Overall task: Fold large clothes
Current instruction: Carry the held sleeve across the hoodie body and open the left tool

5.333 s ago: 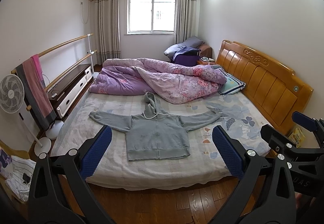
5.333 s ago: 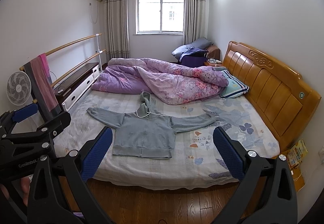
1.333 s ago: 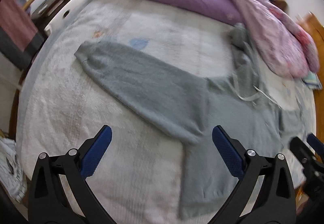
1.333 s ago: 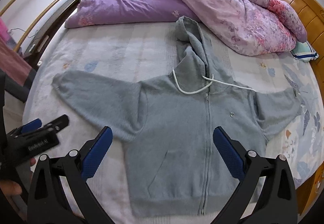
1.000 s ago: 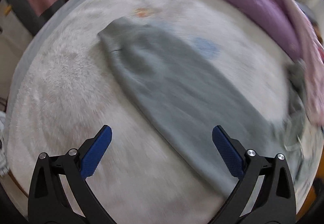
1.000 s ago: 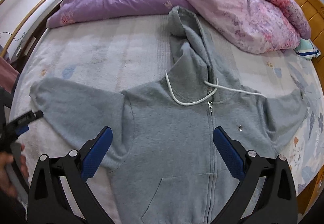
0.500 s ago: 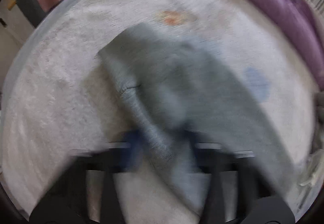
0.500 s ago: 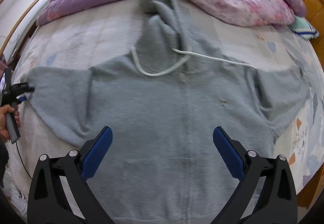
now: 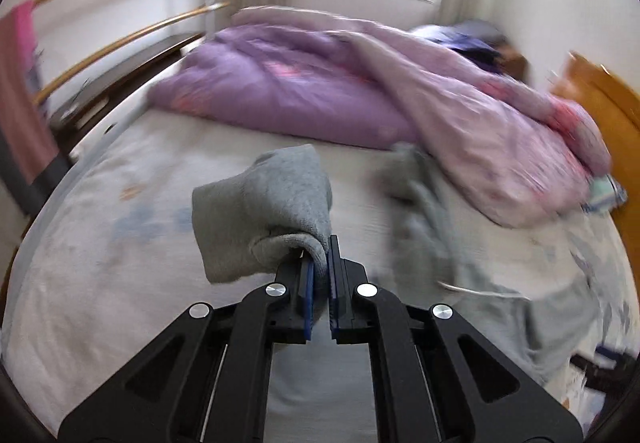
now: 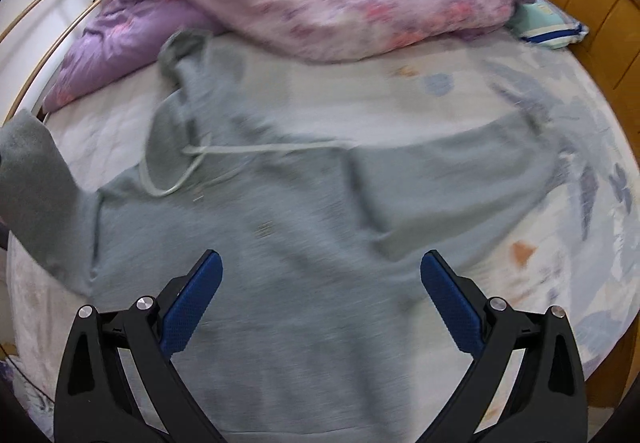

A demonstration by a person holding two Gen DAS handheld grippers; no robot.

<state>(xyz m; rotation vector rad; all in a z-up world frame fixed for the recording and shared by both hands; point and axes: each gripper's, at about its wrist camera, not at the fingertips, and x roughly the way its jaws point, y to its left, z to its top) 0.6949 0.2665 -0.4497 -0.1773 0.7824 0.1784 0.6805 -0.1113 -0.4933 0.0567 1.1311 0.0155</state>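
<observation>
We hold a grey sleeve above the bed.

Our left gripper (image 9: 319, 275) is closed on the cuff of the grey hoodie (image 9: 430, 211), and the sleeve (image 9: 264, 203) hangs lifted in front of the purple quilt (image 9: 288, 91). The hood lies just below the quilt. The wooden headboard (image 9: 604, 111) stands to the right of the quilt.

No text, label, brand, number or sign can be read in either view.
</observation>
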